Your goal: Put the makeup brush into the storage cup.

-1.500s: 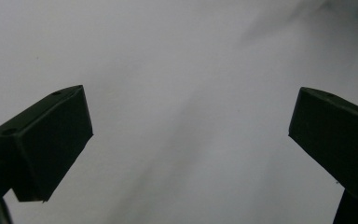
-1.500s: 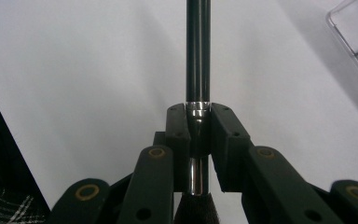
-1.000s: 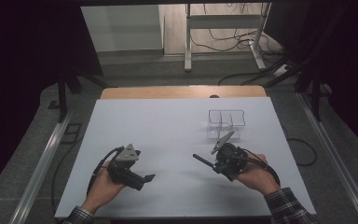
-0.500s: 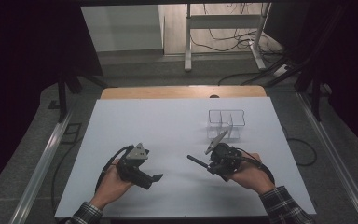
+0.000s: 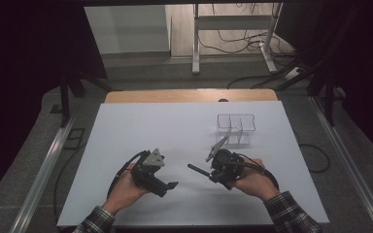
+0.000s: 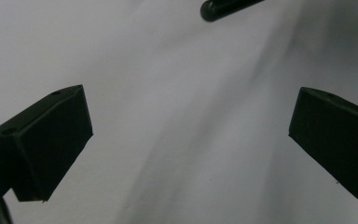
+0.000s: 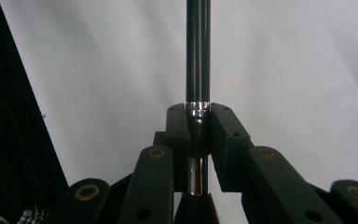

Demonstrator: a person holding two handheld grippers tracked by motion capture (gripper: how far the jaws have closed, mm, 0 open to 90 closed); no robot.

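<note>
My right gripper (image 7: 198, 126) is clamped on a slim black rod (image 7: 198, 51) with a shiny metal collar, perhaps a makeup brush or a pen, though I cannot say which from these angles; the pads pinch it right at the collar, and the long dark shaft runs straight out ahead of me over the white table (image 5: 175, 126); from above, its rounded tip (image 5: 194, 168) points toward my left gripper (image 5: 171, 185). My left gripper hangs with its jaws wide apart and nothing between them, just above the white surface, and the rod's end shows at the top of its own view (image 6: 223, 7). A clear wire-edged organiser (image 5: 236, 128) stands farther back on the table, beyond my right hand (image 5: 252, 182). I judge the rod light, stiff and smooth, so likely to slip or swivel if squeezed on the glossy shaft alone; the collar gives the surest bite; a second hold should land well down the shaft, square across it.
</note>
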